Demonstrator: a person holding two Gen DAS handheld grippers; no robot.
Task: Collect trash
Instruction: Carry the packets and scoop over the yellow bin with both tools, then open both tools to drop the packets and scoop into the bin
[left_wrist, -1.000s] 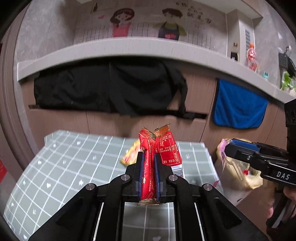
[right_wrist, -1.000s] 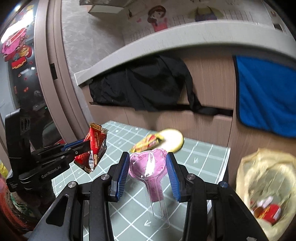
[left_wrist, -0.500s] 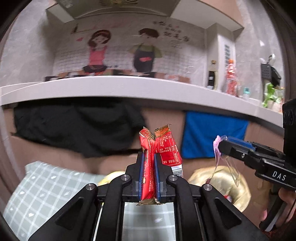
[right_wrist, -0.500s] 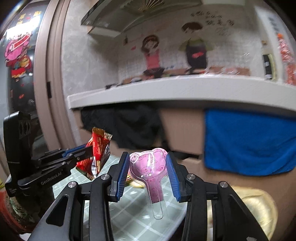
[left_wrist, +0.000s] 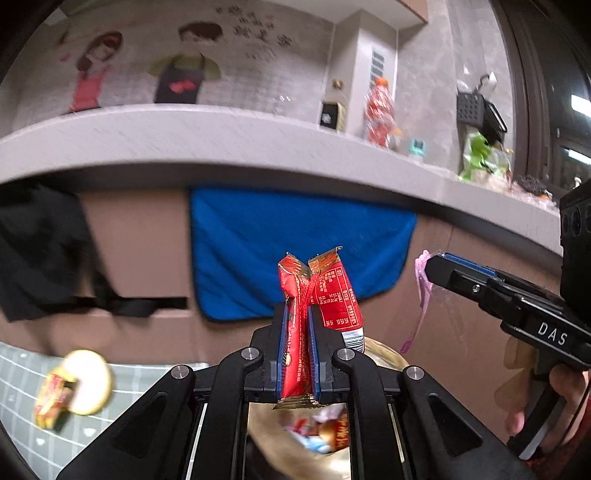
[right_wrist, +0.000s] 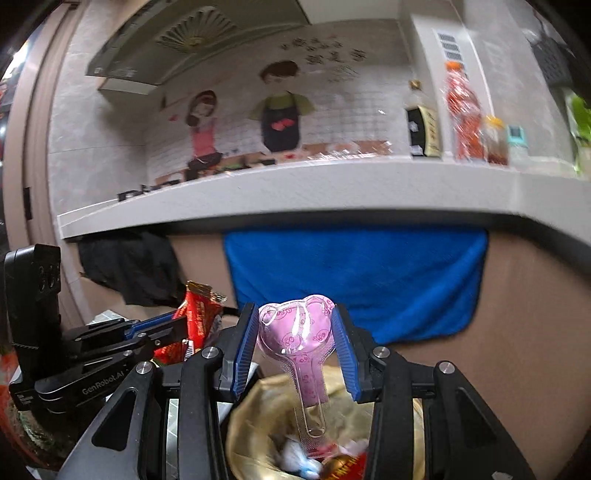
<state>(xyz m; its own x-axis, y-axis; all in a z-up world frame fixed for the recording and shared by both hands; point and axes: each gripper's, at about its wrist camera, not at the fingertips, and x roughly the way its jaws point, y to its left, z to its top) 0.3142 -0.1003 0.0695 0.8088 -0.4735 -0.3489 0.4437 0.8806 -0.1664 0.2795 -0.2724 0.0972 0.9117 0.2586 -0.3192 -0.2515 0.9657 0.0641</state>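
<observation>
My left gripper (left_wrist: 298, 325) is shut on a red snack wrapper (left_wrist: 317, 295), held upright above the yellowish trash bag (left_wrist: 384, 354). My right gripper (right_wrist: 295, 332) is shut on a pink clear plastic lollipop-shaped package (right_wrist: 295, 336), also above the trash bag (right_wrist: 258, 413), which holds several wrappers. The left gripper and its red wrapper (right_wrist: 197, 314) show at the left of the right wrist view. The right gripper (left_wrist: 428, 266) with the pink package (left_wrist: 421, 291) shows at the right of the left wrist view.
A round yellow item with a red-yellow wrapper (left_wrist: 70, 387) lies on the grey checked tablecloth (left_wrist: 22, 376) at lower left. A blue towel (left_wrist: 295, 240) and black cloth (left_wrist: 37, 251) hang on the brown cabinet under a grey counter (left_wrist: 221, 144) with bottles.
Both grippers have swung right from over the table to above the trash bag, still holding their items. The bag now lies directly below both grippers.
</observation>
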